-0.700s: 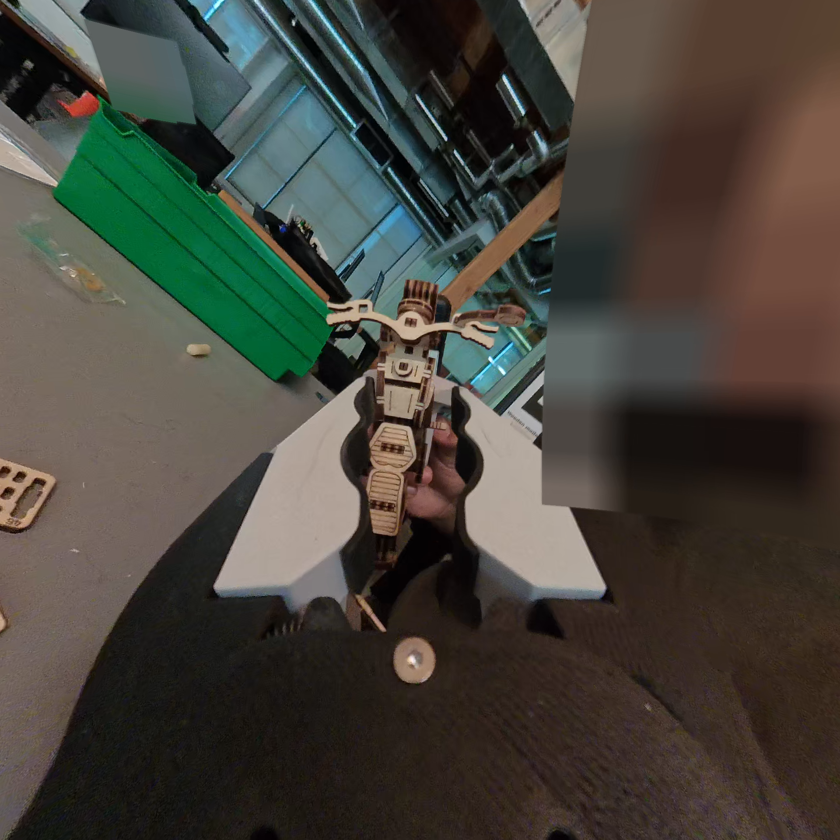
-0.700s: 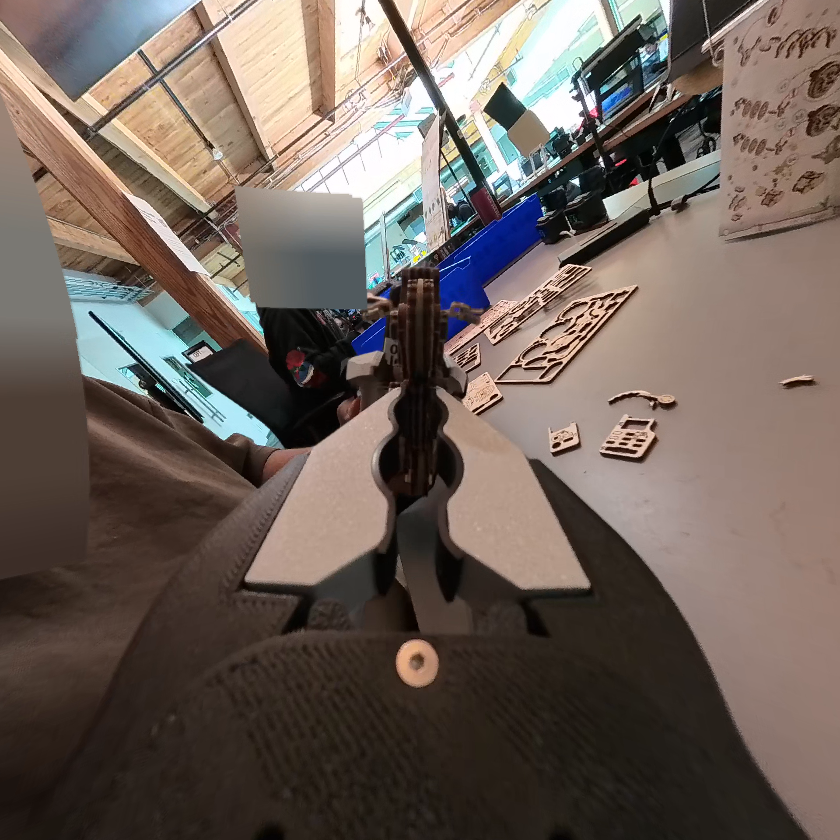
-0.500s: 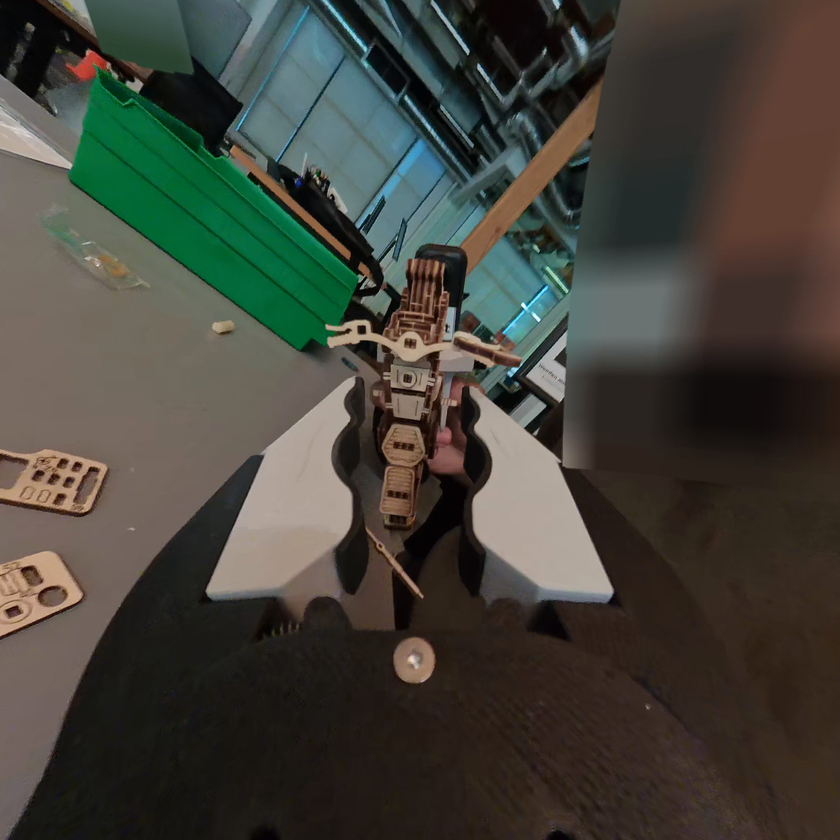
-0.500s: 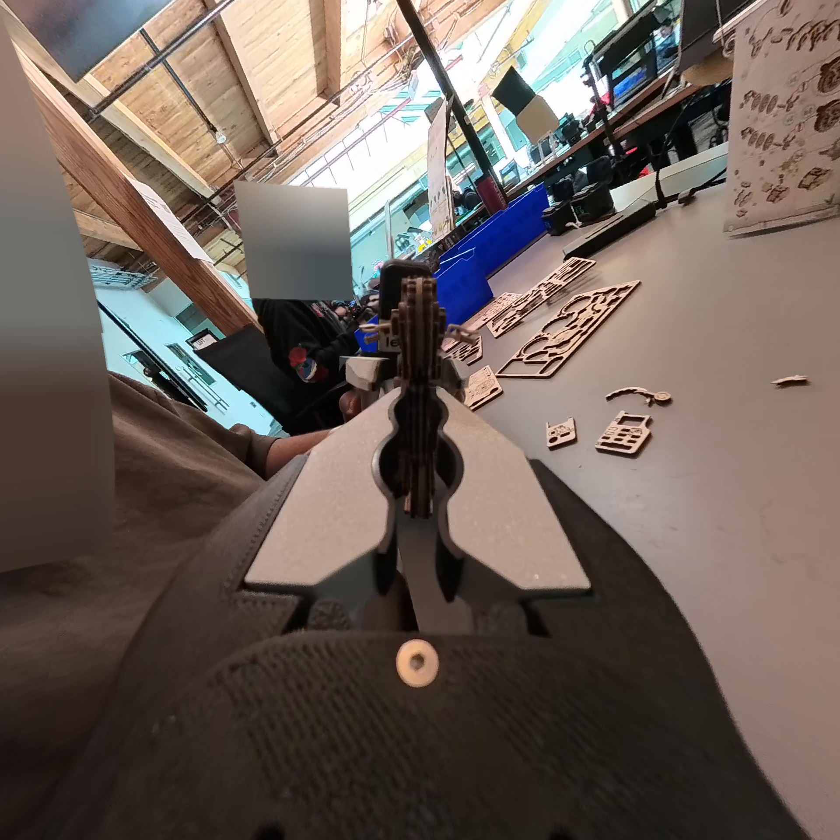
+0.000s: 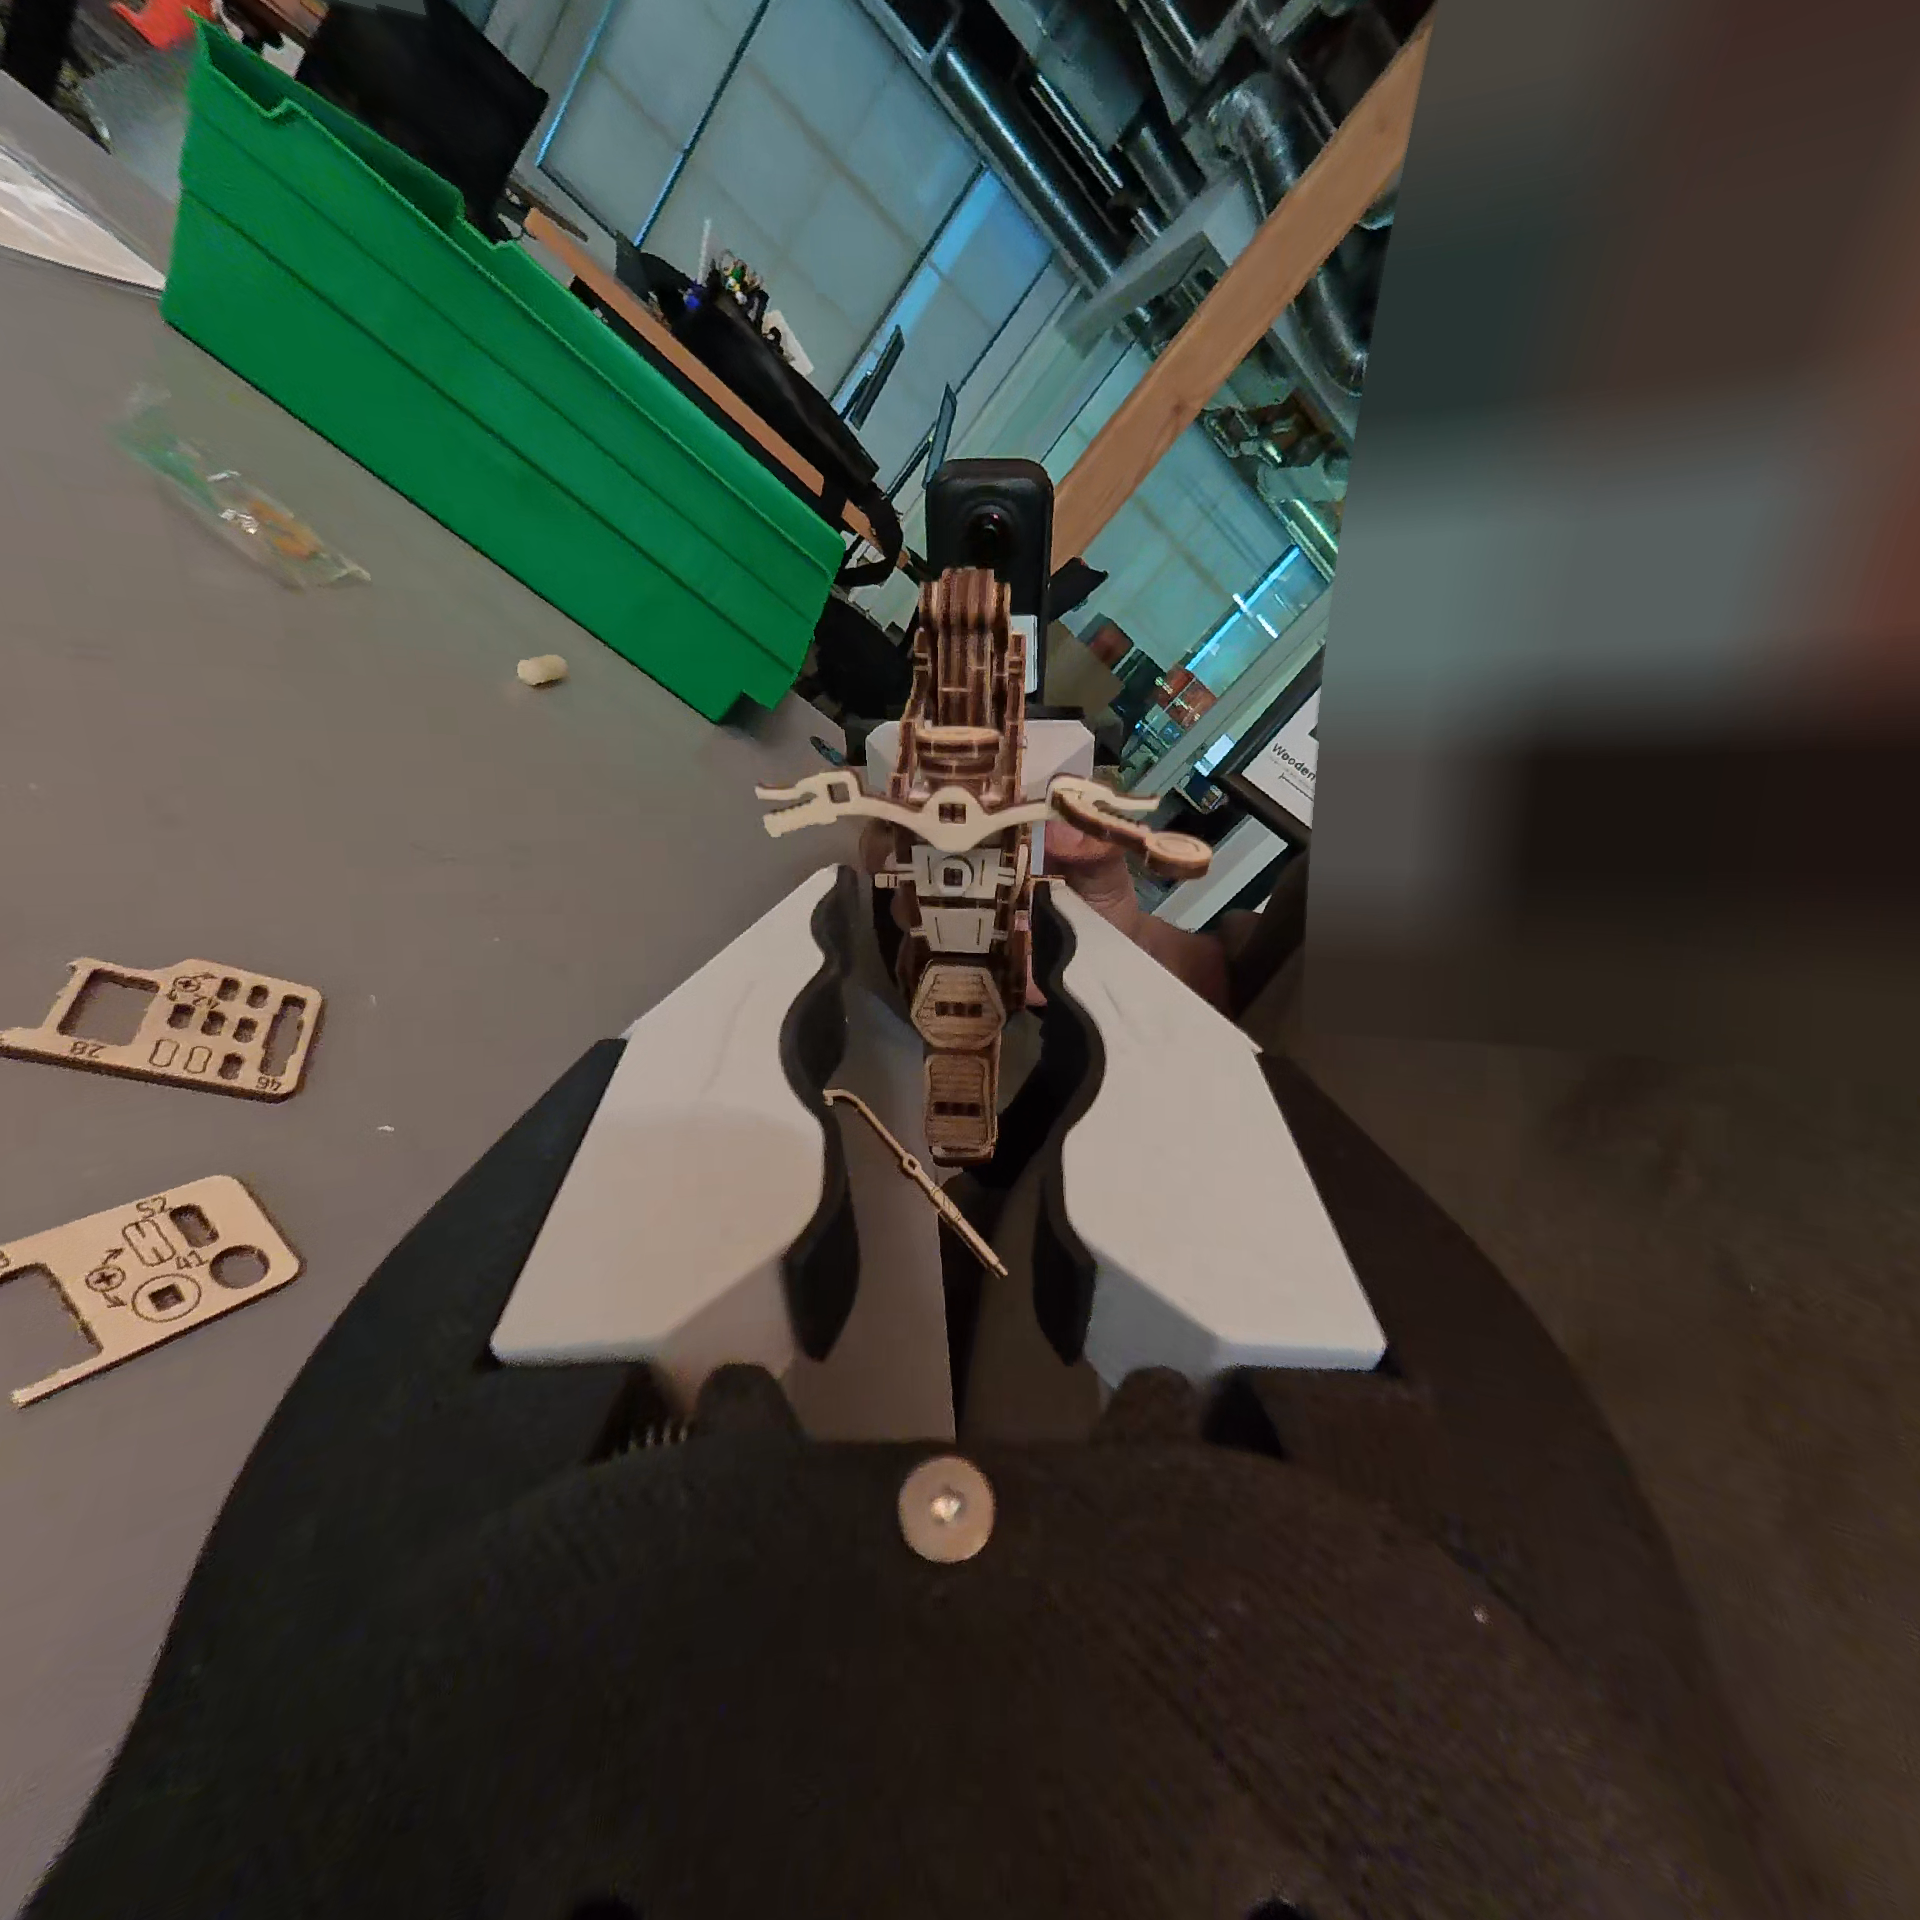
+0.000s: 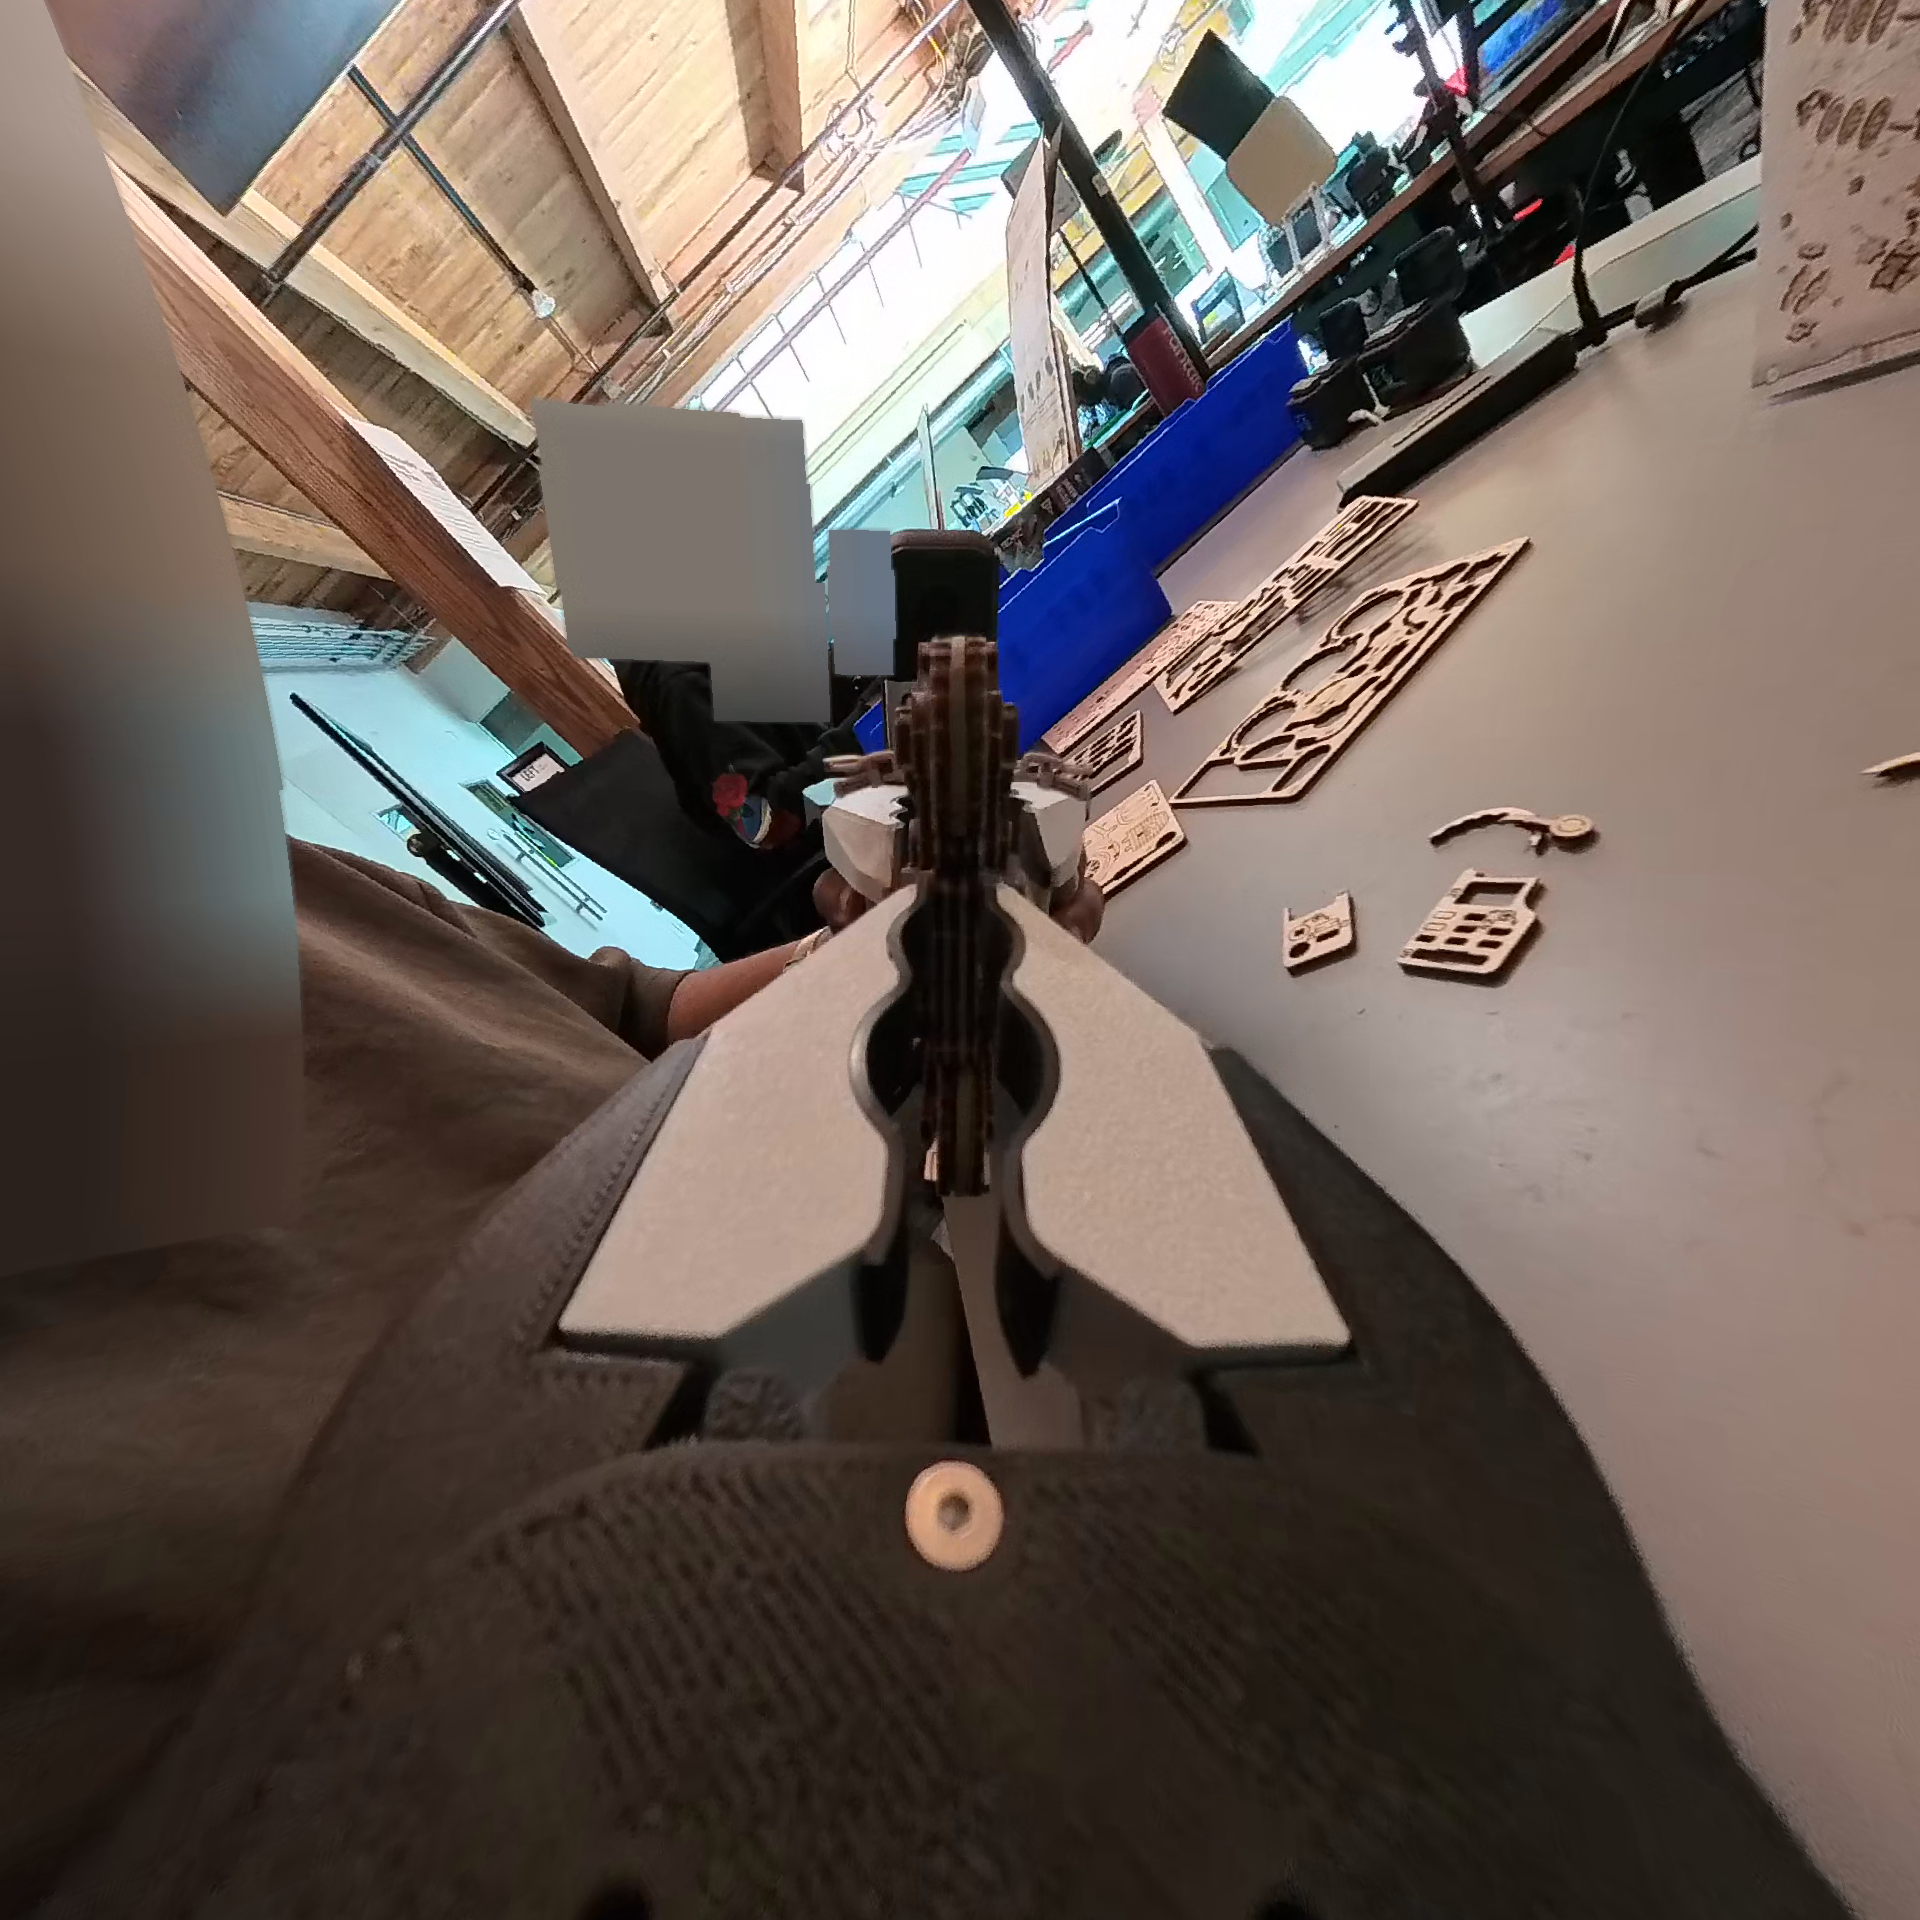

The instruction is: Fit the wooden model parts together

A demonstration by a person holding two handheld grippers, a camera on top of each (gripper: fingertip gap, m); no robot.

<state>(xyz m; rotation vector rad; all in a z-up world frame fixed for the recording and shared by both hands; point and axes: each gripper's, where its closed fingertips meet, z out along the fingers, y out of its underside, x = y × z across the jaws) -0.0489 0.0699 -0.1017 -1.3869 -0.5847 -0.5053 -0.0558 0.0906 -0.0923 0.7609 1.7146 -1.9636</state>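
Our left gripper (image 5: 940, 925) has tipped down, jaws wide around the model (image 5: 958, 894); it stands upright, handlebars facing us, clamped by our right gripper (image 6: 954, 914).

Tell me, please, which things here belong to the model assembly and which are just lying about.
In use: wooden motorcycle model, right claw shut on it, left claw open around it.
Lying about: green bin, blue bin, clear plastic bag, punched-out wooden sheets, loose curved part.

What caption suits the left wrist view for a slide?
Left gripper open around a wooden motorcycle model, a thin wooden sliver between its fingers, above a grey table.
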